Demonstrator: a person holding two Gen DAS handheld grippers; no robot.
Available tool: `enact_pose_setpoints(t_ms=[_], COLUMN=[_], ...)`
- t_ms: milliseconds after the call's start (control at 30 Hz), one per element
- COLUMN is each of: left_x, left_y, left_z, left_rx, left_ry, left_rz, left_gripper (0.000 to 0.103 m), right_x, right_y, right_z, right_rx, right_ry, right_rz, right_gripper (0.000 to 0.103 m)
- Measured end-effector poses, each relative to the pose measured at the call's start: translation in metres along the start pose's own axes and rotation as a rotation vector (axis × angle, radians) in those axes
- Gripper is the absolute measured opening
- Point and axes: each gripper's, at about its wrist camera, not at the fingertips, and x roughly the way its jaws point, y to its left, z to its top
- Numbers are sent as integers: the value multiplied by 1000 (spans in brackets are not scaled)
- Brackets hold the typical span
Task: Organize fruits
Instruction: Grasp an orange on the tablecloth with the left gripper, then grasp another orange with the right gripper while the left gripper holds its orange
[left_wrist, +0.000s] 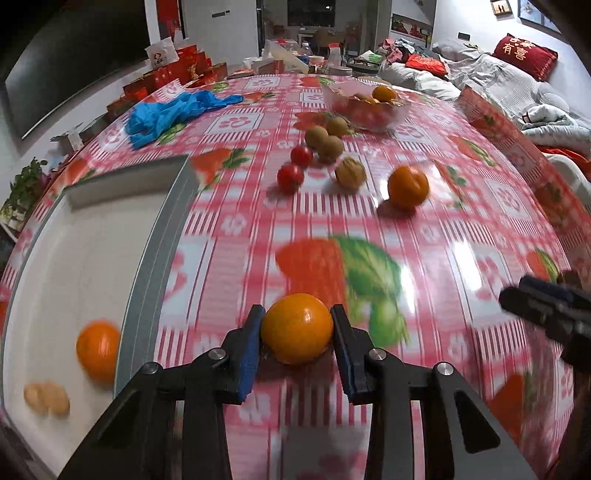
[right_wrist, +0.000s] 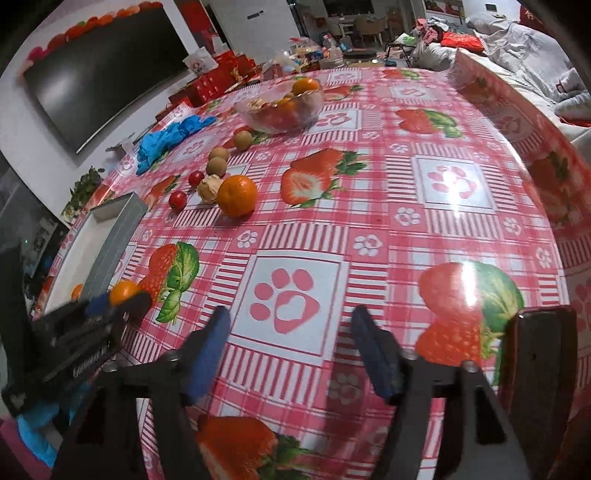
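My left gripper (left_wrist: 297, 315) is shut on an orange (left_wrist: 297, 332), held just above the tablecloth beside the white tray (left_wrist: 155, 258). In that tray lie another orange (left_wrist: 98, 350) and a pale peeled piece (left_wrist: 46, 397). Farther up the table sit a loose orange (left_wrist: 408, 186), a walnut (left_wrist: 350, 172), two cherry tomatoes (left_wrist: 290, 178) and three kiwis (left_wrist: 331, 147). My right gripper (right_wrist: 290, 317) hangs open over a paw-print square with nothing between its fingers. The right wrist view also shows the left gripper (right_wrist: 92, 321) with its orange (right_wrist: 123, 291) near the tray (right_wrist: 110, 229).
A glass bowl (left_wrist: 369, 107) holding fruit stands at the far side of the table. Blue gloves (left_wrist: 173, 110) lie at the far left. Red boxes and clutter line the far edge, a dark screen hangs on the left wall, and a bed lies to the right.
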Motion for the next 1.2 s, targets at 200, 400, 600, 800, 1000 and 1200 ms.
enact_pose_setpoints(t_ms=[200,400,600,800,1000,1200], left_x=[-3,-3,-1,-4,6,11], left_y=[1,3,5,11,13,10], left_z=[-8,-11,-8,2,10,11], left_rx=[-16,-16,-22,-48,-56,-50], left_ry=[-19,-30,-15,-32,-11,-13], left_rz=[18,5,9,5,8,24], left_gripper=[61,62,62,62,62,62], right_x=[-7,-1,14,47,72,89], right_y=[-17,-12,12,35,58,71], right_z=[-2,-1,20,53,72,82], right_rx=[57,47,-15,-39,-98,-136], right_ry=[4,29,43,64,42,17], right_rz=[-23,-71,-71,-57,-97,-132], right_gripper=[82,84,84,84,84,65])
